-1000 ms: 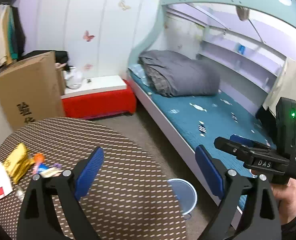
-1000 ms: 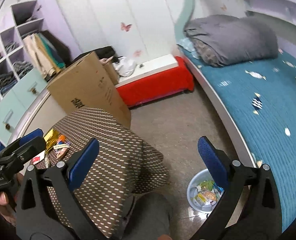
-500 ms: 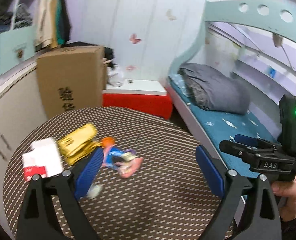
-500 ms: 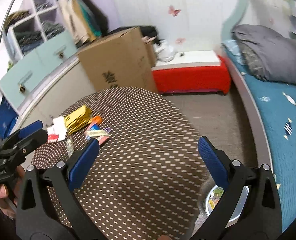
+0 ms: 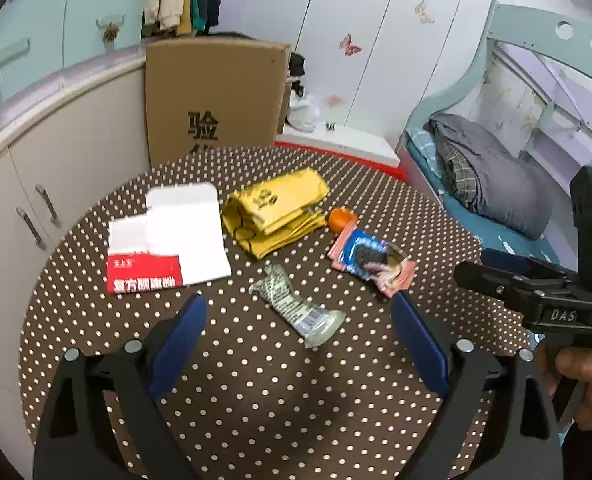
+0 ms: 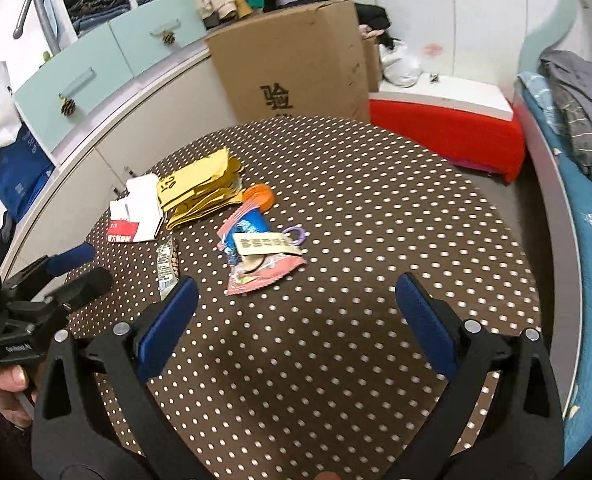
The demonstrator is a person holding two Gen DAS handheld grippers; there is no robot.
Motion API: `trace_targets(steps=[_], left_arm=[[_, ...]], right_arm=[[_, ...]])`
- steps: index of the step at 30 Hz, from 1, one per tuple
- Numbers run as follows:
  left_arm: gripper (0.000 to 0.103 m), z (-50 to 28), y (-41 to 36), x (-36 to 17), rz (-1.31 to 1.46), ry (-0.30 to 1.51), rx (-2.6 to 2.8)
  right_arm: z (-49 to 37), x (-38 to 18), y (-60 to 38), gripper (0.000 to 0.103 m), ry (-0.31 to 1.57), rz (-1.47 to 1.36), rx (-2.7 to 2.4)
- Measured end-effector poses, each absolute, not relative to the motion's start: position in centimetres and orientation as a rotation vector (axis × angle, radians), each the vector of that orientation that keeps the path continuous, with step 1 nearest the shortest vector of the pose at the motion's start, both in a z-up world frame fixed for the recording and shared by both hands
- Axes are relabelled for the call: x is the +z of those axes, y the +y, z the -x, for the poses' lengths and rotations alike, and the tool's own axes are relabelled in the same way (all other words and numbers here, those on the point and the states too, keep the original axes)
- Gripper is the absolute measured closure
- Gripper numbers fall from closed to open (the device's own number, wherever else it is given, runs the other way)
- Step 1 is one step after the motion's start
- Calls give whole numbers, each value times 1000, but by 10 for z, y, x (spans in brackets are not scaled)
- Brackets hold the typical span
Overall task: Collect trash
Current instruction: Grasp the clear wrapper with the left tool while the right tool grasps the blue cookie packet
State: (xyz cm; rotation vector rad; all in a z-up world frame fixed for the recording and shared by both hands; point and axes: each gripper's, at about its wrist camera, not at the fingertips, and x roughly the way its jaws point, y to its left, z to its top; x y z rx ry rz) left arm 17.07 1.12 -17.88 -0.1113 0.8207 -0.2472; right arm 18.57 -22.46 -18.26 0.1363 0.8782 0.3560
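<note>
Left hand-held gripper [image 5: 296, 328]: held wide open above the round brown polka-dotted tabletop [image 5: 256, 400], nothing gripped.
Right hand-held gripper [image 6: 296, 320]: likewise spread, empty.
Trash: clear crumpled plastic wrapper [image 5: 297, 306] lies between the left fingers; pink-and-blue snack packet [image 5: 369, 260], yellow folded bag [image 5: 276, 210] and red-and-white carton [image 5: 168, 240] lie beyond.
Surroundings: brown cardboard box [image 5: 216, 92] stands behind the tabletop.

a brown polka-dot round counter [image 5: 256, 392] stands before a cardboard box [image 5: 216, 92], curved cream cabinets [image 5: 68, 152] at left, a bed [image 6: 587, 216] at right.

On the table [image 5: 256, 380], box [image 5: 168, 240] left of bags [image 5: 276, 212], wrapper [image 5: 369, 258] right.
</note>
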Motion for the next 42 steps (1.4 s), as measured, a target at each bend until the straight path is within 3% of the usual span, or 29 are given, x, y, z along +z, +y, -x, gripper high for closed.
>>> trace_targets(steps=[5,7,9,13,14,15,17,24,38,40,42], left_arm=[[13,-181,2,-195,114,859,-248],[25,-189,-2,-203,105,882,-242],[43,-198,-6,-214,109,934,-245],[56,-201,-16,-223,58,921,-236],[68,-201,-17,-224,50,917,-235],[88,-201,-16,-225,55,919,-245],[90,-200,-15,-226,61,924,-279],[94,-179,1,-224,42,892,-291],[97,-161,28,-219,85,888,-260],[95,-161,26,-219,68,892,-261],[71,-162,22,-220,51,904,-258]], right_arm=[[-193,-187,-219,7,887,-123,379],[-195,-188,-220,7,887,-124,382],[-196,-189,-219,7,888,-121,390],[-201,-194,-210,9,891,-103,418],[-203,-195,-208,11,893,-100,421],[-205,-197,-204,13,896,-97,427],[-209,-199,-197,20,902,-95,441],[-208,-197,-180,49,890,-78,506],[-227,-208,-151,50,884,102,502],[-234,-218,-146,54,913,154,476],[-230,-221,-143,60,899,193,471]])
